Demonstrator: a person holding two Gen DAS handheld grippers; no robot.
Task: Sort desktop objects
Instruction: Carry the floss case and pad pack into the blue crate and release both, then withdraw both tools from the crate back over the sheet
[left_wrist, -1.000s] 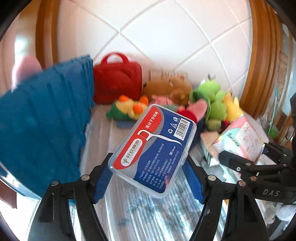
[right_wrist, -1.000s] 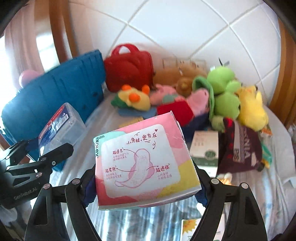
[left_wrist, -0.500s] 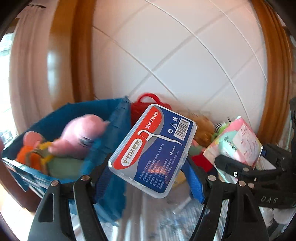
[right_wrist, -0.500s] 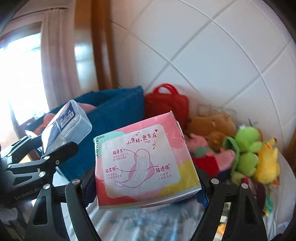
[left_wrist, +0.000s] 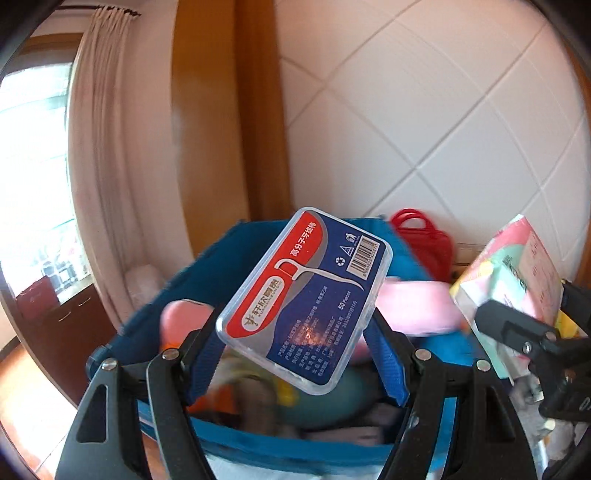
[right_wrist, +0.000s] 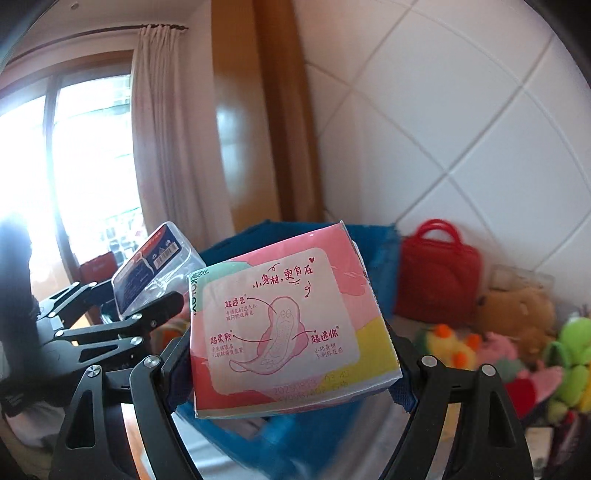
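Blue bin (left_wrist: 236, 266) beneath jaw-clamped floss box (left_wrist: 306, 299)

Daylight blows out the window (right_wrist: 44, 177); fisheye edges curve darkly, and the blue bin (left_wrist: 258, 424) blurs.

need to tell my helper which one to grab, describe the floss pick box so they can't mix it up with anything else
Start at the blue fabric bin by the wooden frame and curtain. Hovering over its opening, clamped in the left gripper, is the floss pick box. It is a clear hard plastic case with a blue and red label, a floss pick drawing and a barcode, unlike the soft pink pad pack in the right gripper.
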